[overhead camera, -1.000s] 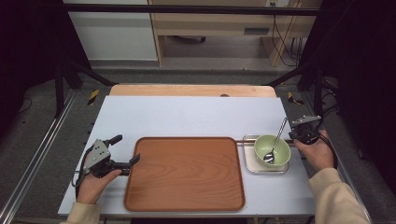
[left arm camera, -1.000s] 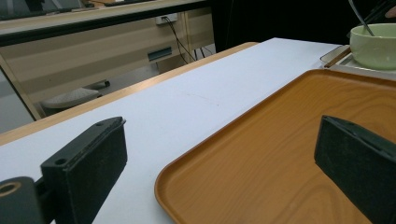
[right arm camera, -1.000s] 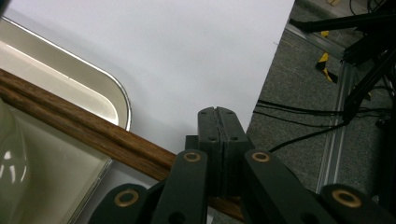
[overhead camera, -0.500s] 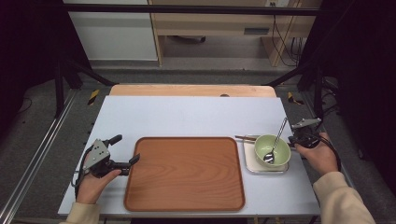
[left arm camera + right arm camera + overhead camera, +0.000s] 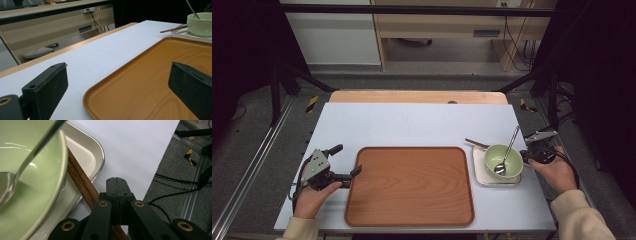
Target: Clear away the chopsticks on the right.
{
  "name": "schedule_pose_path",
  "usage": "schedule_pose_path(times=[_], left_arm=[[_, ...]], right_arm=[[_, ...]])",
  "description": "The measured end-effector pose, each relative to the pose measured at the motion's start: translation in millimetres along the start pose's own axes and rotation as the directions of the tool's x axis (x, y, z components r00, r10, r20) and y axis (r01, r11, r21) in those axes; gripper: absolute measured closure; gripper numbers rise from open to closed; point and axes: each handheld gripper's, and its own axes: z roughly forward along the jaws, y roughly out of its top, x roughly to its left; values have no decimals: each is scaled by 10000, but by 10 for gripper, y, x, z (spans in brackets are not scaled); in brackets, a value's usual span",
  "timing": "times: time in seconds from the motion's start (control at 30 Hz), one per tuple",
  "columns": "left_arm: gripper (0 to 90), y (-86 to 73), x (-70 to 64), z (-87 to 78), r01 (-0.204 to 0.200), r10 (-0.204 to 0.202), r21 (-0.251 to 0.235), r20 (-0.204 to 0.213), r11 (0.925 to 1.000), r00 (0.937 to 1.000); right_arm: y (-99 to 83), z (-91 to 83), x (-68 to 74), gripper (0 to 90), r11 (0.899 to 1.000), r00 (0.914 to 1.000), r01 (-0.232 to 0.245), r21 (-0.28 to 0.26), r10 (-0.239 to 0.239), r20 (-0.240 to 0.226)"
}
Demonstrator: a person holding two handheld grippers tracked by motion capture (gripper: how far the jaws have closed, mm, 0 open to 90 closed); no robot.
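Right gripper view: find right tool [image 5: 117, 182] clenched, jaws pressed flat together with nothing visibly between, just beside slim brown wooden chopsticks [image 5: 82, 185] passing beneath its linkage; contact not determinable. Note long axis of chopsticks: along rim of white plate [image 5: 96, 157], tucked against pale green bowl [image 5: 37, 195], running straight away from right tool toward table centre, so take from near end with right hand. Regard left tool [image 5: 348, 159] as released, jaws wide across left edge of tray [image 5: 412, 185], well apart from chopsticks
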Motion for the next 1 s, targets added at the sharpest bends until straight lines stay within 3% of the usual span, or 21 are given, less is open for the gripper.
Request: schedule_pose_path(times=[0.67,0.9,0.93,1.0], left_arm=[[21,0,-3,2,-22,22,-15,27,10000,10000],[21,16,12,-24,-34,34,-67,-36,10000,10000],[21,16,16,-28,-11,10,-130,-60,9999,10000],[21,19,18,-33,-23,22,-124,-56,9999,10000]], right_arm=[[-61,-83,26,886,9999,9995,-99,-50,97,-291],[-81,-205,-25,754,9998,9996,-104,-177,99,-262],[-93,-254,-40,675,9998,9998,-12,-209,8,-201],[-109,-306,-65,623,9996,9998,121,-254,-124,-138]])
